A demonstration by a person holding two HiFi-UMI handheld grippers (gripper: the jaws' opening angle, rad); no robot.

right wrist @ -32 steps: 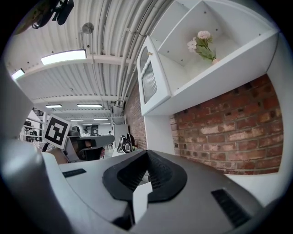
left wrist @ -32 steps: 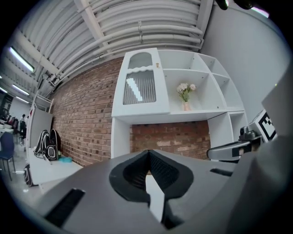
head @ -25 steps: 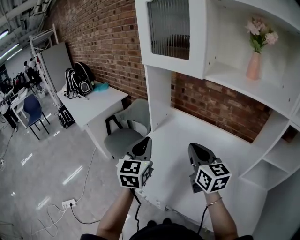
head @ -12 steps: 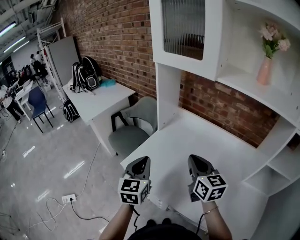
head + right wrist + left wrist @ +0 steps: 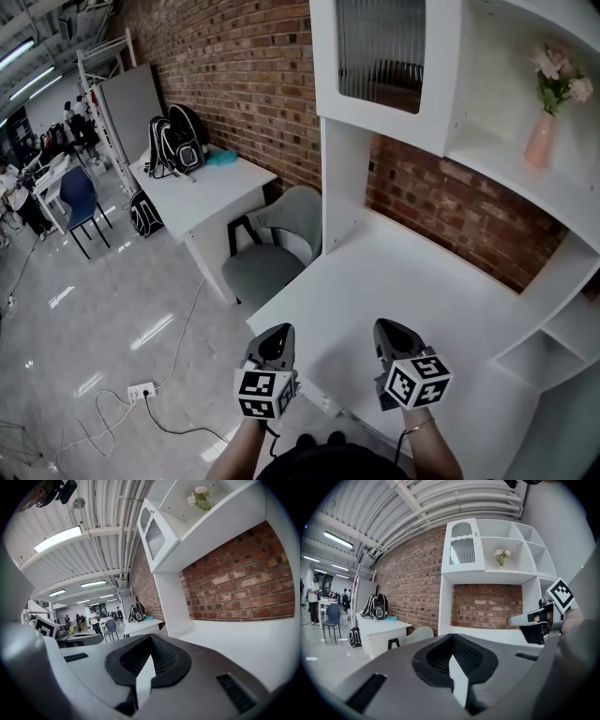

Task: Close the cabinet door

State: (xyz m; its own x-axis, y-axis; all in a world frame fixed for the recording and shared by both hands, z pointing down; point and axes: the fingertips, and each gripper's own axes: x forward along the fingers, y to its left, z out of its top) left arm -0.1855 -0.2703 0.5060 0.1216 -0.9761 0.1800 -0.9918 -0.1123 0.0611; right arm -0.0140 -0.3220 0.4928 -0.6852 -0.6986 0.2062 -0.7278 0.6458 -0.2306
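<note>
Cabinet door (image 5: 384,66), white with ribbed glass, sits high on the shelf unit (image 5: 511,173), apparently flush with its frame. Your left gripper (image 5: 273,337) and right gripper (image 5: 392,330) hang low over the desk (image 5: 422,281), well below it, jaws pressed together on nothing, likely because the closing's done.

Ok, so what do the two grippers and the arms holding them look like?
The left gripper and right gripper are dark grey tapered shells, each carrying a white cube with black square markers and trailing a black cable. No sleeves show; a thin bracelet circles the right wrist.
</note>
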